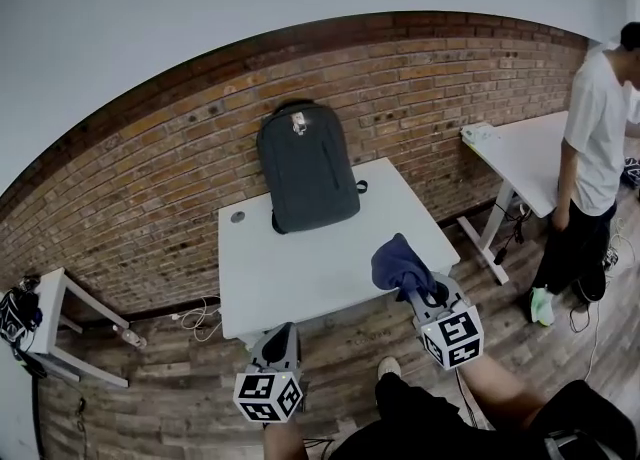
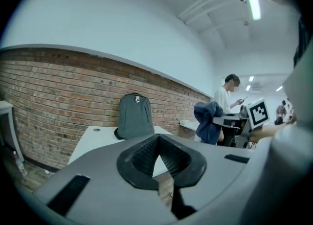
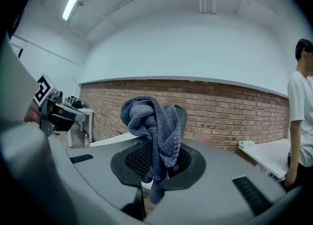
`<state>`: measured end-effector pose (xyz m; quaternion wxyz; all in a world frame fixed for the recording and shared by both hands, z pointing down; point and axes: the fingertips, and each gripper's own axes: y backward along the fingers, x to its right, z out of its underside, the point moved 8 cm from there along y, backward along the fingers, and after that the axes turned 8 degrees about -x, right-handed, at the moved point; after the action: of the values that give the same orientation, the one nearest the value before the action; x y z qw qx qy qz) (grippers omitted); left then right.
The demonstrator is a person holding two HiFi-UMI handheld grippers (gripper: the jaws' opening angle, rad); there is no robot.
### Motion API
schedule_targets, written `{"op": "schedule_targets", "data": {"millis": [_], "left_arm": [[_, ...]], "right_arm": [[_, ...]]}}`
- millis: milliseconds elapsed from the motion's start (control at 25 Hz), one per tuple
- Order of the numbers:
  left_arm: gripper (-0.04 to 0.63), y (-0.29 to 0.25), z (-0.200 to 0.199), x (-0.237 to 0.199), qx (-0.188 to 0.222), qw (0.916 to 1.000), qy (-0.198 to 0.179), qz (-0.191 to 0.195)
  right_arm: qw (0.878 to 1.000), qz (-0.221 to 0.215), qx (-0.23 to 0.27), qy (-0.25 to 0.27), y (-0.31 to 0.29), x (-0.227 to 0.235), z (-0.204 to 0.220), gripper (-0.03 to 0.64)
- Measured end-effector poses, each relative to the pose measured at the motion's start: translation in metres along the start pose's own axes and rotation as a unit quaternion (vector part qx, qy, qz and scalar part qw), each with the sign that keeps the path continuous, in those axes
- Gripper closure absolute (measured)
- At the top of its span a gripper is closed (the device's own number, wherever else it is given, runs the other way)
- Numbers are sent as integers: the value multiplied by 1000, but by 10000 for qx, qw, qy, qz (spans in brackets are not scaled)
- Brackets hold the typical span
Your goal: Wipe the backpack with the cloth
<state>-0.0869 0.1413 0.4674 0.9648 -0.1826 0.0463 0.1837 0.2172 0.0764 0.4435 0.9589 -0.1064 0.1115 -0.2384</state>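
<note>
Cloth [image 3: 149, 121] sits pinched in the right gripper [image 3: 156, 164] — the left gripper [image 2: 159, 146] has its jaws together; backpack [image 1: 307, 165] stands upright on table [image 1: 300, 273].

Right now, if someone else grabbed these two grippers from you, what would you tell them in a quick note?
Left gripper: shut, empty, low in front of the table.
Right gripper: shut on the blue cloth, near the table's front right corner.
Backpack: upright at the table's far edge, against the brick wall.
Done: cloth gripped.
Left: all the wiping; cloth not yet touching it.
</note>
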Motion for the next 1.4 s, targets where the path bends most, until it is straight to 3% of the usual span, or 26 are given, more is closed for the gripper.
{"op": "schedule_targets", "data": {"millis": [280, 520, 680, 880, 1080, 1400], "left_arm": [[606, 93, 29, 20, -44, 9993, -265, -246], [606, 138, 42, 24, -42, 9995, -218, -208], [606, 152, 47, 32, 37, 9999, -57, -87], [606, 173, 48, 51, 37, 9985, -425, -331], [605, 189, 42, 67, 289, 9995, -22, -106], [604, 214, 59, 103, 160, 9988, -25, -457]], "right_arm": [[9999, -6, 76, -123, 78, -53, 10, 580], [9995, 45, 176, -252, 127, -84, 6, 580], [9993, 97, 161, -311, 144, -88, 7, 580], [9991, 85, -31, -406, 164, -95, 18, 580], [9993, -28, 49, -367, 179, -94, 15, 580], [9990, -279, 26, -334, 217, -84, 31, 580]]}}
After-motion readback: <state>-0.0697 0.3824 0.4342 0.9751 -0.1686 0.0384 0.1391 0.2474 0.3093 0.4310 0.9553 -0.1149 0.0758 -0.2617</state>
